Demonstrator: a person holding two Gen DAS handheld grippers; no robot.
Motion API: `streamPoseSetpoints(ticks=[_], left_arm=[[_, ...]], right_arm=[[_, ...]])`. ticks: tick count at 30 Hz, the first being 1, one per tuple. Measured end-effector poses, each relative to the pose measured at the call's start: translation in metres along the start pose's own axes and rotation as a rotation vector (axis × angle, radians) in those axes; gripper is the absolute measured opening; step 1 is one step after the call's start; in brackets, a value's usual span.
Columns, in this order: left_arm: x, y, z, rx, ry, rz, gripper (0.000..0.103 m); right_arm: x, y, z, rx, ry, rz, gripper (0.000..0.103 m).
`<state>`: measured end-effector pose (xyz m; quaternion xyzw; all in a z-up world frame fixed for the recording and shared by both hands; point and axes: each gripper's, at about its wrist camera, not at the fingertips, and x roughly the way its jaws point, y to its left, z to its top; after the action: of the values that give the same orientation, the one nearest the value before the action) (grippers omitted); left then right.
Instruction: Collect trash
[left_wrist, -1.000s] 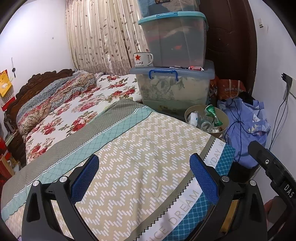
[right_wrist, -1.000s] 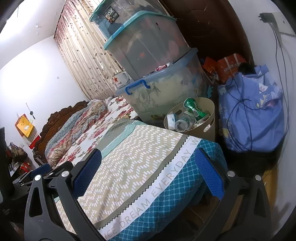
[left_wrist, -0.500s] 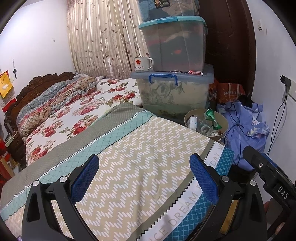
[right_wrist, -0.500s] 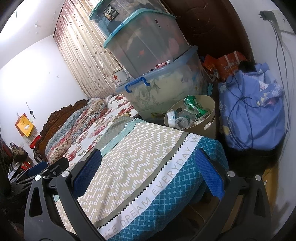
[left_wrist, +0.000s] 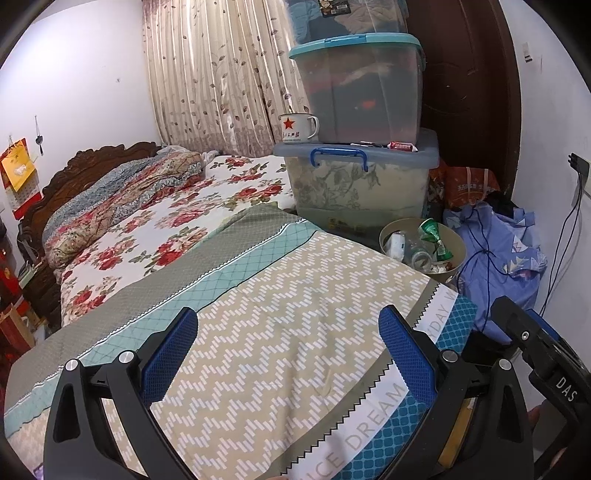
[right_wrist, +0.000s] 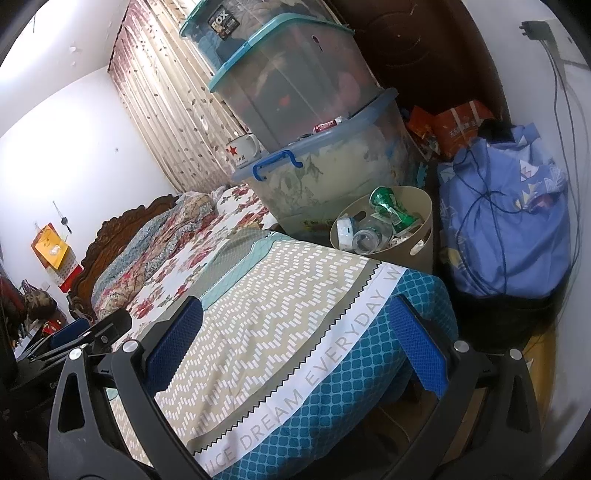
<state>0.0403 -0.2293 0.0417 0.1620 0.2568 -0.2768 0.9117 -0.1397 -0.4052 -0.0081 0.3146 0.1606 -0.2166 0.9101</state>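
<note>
A beige trash bin (left_wrist: 458, 245) (right_wrist: 424, 225) stands on the floor past the bed's far corner. It holds a crushed green can (left_wrist: 434, 234) (right_wrist: 389, 208), a clear plastic bottle (right_wrist: 365, 236) and a white wrapper (right_wrist: 345, 230). My left gripper (left_wrist: 288, 350) is open and empty above the patterned bed cover (left_wrist: 295, 314). My right gripper (right_wrist: 295, 339) is open and empty above the cover's blue corner (right_wrist: 351, 369). The right gripper's body (left_wrist: 535, 354) shows at the lower right of the left wrist view, and the left gripper's body (right_wrist: 88, 332) shows at the left of the right wrist view.
Stacked plastic storage boxes (left_wrist: 362, 129) with a red-star mug (left_wrist: 297, 127) stand behind the bin. A blue cloth bundle (right_wrist: 506, 221) with cables lies right of the bin by the wall. A floral bed (left_wrist: 147, 221) stretches left.
Both grippers have pulled back and risen slightly, so the bin and boxes look a little farther away. Both stay open and empty.
</note>
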Motion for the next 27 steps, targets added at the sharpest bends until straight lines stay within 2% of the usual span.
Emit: streamPoseSetpoints(ticks=[27], left_arm=[[0.0015, -0.0001, -0.0004, -0.005, 0.007, 0.005, 0.094]], right_arm=[[0.005, 0.0035, 0.0001, -0.013, 0.007, 0.013, 0.099]])
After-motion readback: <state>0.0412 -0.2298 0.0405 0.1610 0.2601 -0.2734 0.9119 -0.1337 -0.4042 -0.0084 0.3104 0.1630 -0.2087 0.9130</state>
